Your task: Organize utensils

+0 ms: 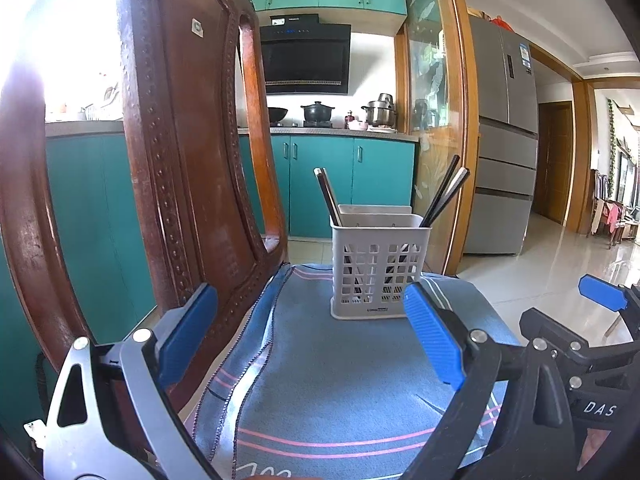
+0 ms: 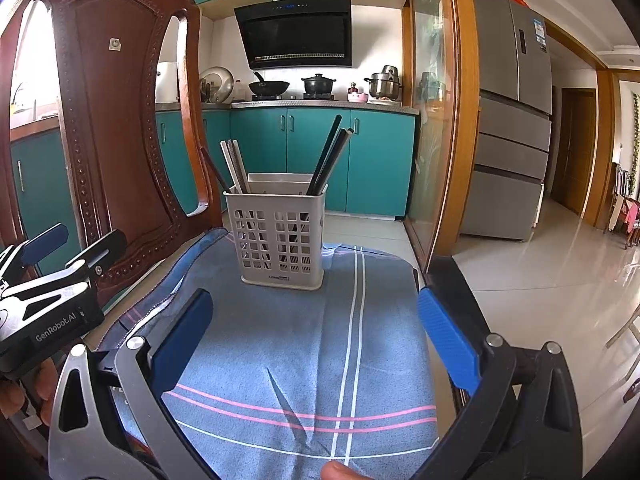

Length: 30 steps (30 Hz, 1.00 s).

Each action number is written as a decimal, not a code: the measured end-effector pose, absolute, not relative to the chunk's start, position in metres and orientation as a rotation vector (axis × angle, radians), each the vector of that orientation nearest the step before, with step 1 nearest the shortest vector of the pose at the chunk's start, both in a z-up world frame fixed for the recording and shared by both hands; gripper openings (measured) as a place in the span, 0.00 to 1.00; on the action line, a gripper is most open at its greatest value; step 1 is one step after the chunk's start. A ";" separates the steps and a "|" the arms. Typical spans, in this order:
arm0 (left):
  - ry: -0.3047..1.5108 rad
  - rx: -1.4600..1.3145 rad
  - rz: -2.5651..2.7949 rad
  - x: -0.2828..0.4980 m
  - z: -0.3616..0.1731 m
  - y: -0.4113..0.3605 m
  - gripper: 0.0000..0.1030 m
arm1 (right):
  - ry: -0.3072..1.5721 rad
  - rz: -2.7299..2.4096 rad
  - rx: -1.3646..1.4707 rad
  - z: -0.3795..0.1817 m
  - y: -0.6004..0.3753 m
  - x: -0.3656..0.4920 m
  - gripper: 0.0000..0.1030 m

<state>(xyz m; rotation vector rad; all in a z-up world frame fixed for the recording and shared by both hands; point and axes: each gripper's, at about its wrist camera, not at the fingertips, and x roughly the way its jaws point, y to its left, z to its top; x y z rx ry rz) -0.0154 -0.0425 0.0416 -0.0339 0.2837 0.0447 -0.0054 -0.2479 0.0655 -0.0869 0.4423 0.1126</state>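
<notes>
A white perforated utensil holder [image 1: 380, 272] stands on a blue striped cloth [image 1: 340, 380]; it also shows in the right wrist view [image 2: 280, 236]. Dark chopsticks [image 1: 444, 196] lean in its right side and others [image 1: 329, 196] in its left side; in the right wrist view they show as dark sticks [image 2: 328, 156] and pale ones [image 2: 236, 166]. My left gripper [image 1: 310, 340] is open and empty, short of the holder. My right gripper [image 2: 314, 336] is open and empty, also short of it. The right gripper shows at the right of the left wrist view [image 1: 600, 300].
A carved wooden chair back [image 1: 180, 160] rises close on the left of the cloth, also in the right wrist view [image 2: 120, 120]. The cloth [image 2: 300, 360] ends near a drop to the tiled floor [image 2: 540, 300] on the right. The left gripper's body [image 2: 52, 292] sits left.
</notes>
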 end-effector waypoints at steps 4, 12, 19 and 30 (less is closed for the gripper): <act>0.285 -0.033 0.040 -0.016 0.040 -0.045 0.91 | 0.449 0.114 -0.093 0.063 -0.248 -0.005 0.97; 0.291 -0.048 0.036 -0.016 0.042 -0.043 0.91 | 0.455 0.119 -0.095 0.061 -0.251 -0.004 0.97; 0.290 -0.045 0.038 -0.016 0.042 -0.043 0.91 | 0.460 0.123 -0.096 0.058 -0.252 -0.002 0.97; 0.291 -0.044 0.046 -0.015 0.041 -0.043 0.91 | 0.468 0.126 -0.096 0.056 -0.253 0.001 0.97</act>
